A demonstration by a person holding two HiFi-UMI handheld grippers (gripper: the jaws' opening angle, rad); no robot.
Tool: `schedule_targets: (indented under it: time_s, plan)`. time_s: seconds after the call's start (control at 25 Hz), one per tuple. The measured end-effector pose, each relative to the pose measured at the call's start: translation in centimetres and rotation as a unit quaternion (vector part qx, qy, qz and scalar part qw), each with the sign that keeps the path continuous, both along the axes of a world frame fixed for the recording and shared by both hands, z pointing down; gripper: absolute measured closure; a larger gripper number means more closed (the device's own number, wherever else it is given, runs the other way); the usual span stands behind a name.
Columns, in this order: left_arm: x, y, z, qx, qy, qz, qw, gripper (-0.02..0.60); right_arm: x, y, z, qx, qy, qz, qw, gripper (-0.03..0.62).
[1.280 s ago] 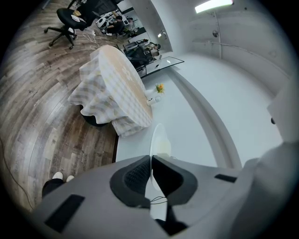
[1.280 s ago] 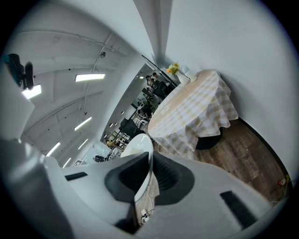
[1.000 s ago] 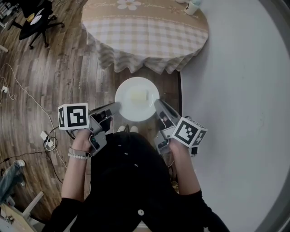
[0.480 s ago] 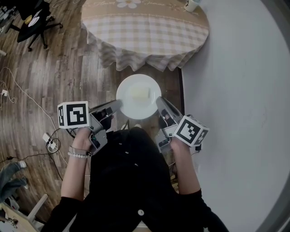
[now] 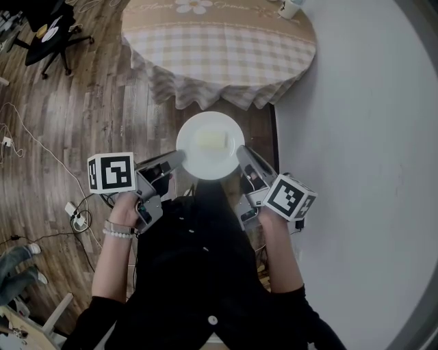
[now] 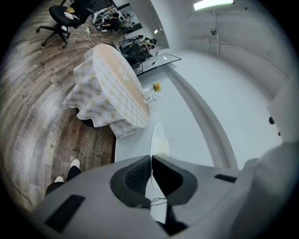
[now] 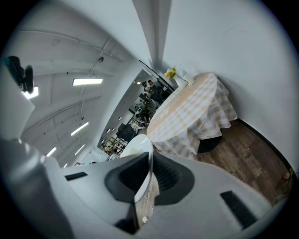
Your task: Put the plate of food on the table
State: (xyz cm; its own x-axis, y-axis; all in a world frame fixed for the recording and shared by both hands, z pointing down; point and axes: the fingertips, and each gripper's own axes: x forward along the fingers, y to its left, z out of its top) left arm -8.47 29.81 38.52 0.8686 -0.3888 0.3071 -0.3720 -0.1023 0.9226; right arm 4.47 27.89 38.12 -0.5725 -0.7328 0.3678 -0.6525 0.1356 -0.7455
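A white plate with a pale yellow piece of food is held level above the wooden floor, short of the round table with its checked cloth. My left gripper is shut on the plate's left rim and my right gripper is shut on its right rim. In the left gripper view the plate shows edge-on between the jaws of that gripper, with the table beyond. In the right gripper view the plate is pinched in that gripper, and the table stands ahead.
A white wall runs along my right, close to the table. A cup and a flower mat sit on the table. An office chair stands far left. Cables and a power strip lie on the floor at my left.
The plate and both grippers have moved slightly forward toward the table. The person has stepped forward; the feet are now hidden under the body.
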Motion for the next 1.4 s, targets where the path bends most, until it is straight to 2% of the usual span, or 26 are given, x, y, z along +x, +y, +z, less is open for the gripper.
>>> schedule_targets:
  time_s: [0.36, 0.52, 0.64, 0.84, 1.0, 1.2, 1.4]
  plan:
    - [1.7, -2.8, -0.4, -0.015, 0.009, -0.022, 0.9996, 0.574, 1.4, -3.4, 0.1, -0.004, -0.004, -0.018, 1.000, 0.580]
    - [2.9, -4.8, -0.1, -0.037, 0.013, -0.042, 0.9984, 0.574, 2.5, -5.9, 1.0, -0.011, -0.009, -0.028, 1.000, 0.580]
    - [3.5, -6.3, 0.1, -0.036, 0.009, -0.048, 0.9982, 0.574, 3.1, -7.5, 1.2, -0.012, -0.010, -0.036, 0.999, 0.580]
    - [6.4, -10.4, -0.5, -0.018, -0.003, -0.056, 0.9982, 0.574, 5.9, -12.1, 0.5, -0.014, -0.012, -0.058, 0.998, 0.580]
    - [7.9, -13.0, -1.3, -0.041, 0.003, -0.081, 0.9959, 0.574, 7.4, -15.1, -0.2, -0.017, -0.014, -0.070, 0.997, 0.580]
    - [6.2, -11.8, -0.2, -0.034, 0.000, -0.086, 0.9957, 0.574, 5.6, -14.1, 0.8, -0.010, -0.015, -0.073, 0.997, 0.580]
    - [7.6, -13.5, -0.3, -0.031, -0.004, -0.090, 0.9955, 0.574, 7.1, -16.0, 1.0, -0.009, -0.015, -0.076, 0.997, 0.580]
